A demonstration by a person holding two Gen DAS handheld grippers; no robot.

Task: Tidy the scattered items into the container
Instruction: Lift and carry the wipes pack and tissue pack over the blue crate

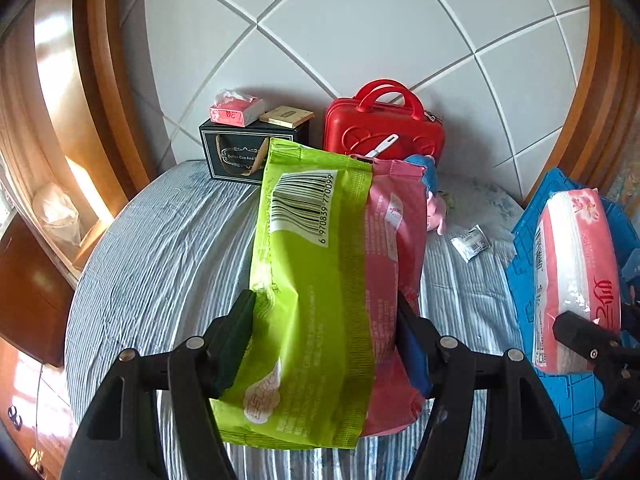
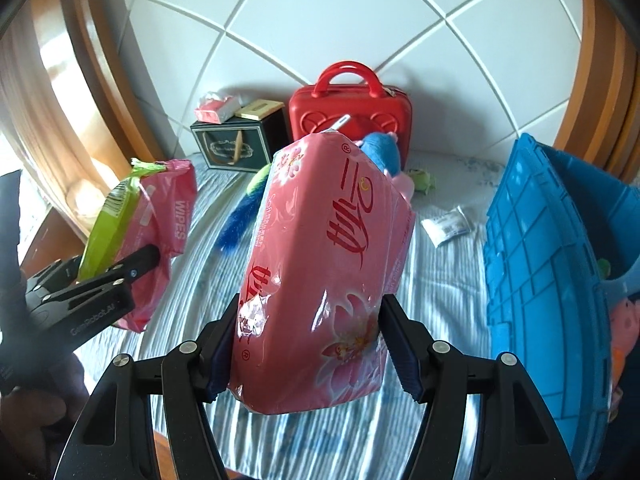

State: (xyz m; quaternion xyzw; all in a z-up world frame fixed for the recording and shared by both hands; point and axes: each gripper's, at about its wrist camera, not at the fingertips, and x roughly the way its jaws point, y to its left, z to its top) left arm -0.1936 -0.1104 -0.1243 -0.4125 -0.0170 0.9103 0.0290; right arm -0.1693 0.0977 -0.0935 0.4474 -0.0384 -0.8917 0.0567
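Observation:
My left gripper [image 1: 326,332] is shut on a green and pink wipes pack [image 1: 320,280] and holds it above the striped bed; it also shows in the right wrist view [image 2: 140,236]. My right gripper [image 2: 306,340] is shut on a pink tissue pack [image 2: 320,272], seen over the blue crate [image 1: 568,400] in the left wrist view [image 1: 576,276]. The blue crate [image 2: 544,280] stands at the right and holds some toys. A small white sachet [image 2: 446,224] and a blue plush toy [image 2: 236,220] lie on the bed.
A red case [image 1: 384,128] and a black gift box [image 1: 240,152] with small boxes on top stand against the tiled wall. A small green toy [image 2: 422,180] lies near the red case. Wooden furniture lies to the left.

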